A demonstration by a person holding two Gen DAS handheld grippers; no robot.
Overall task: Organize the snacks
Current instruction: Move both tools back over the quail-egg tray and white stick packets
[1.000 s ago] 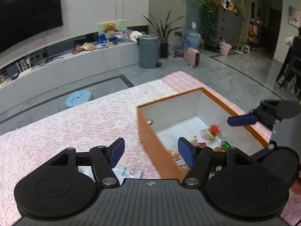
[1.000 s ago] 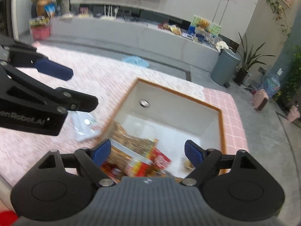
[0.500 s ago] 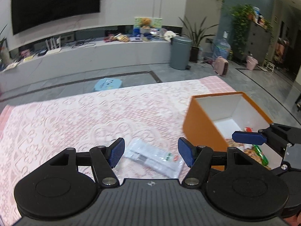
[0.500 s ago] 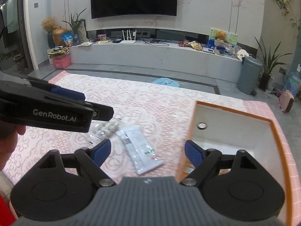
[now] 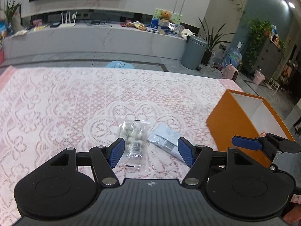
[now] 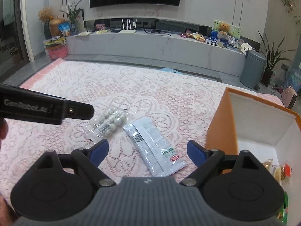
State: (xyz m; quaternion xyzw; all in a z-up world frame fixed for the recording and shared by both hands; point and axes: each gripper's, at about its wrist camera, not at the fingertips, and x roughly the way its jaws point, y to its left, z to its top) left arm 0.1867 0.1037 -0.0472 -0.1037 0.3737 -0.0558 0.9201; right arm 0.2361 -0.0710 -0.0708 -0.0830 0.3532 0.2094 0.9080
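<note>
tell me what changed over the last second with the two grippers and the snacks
Both grippers swung away from the orange cardboard box toward the packets on the lace tablecloth. The left gripper now frames the clear bag of pale round sweets; the right gripper, jaws opening, frames the long white wrapper. Neither grips anything. Box and both packets stayed put.

Dim, cool indoor light is coming from ceiling lamps (image 5: 291, 4) far above the hand-held grippers. Fisheye distortion is bending the edges, slight blur is softening everything, and corners are darkening.
</note>
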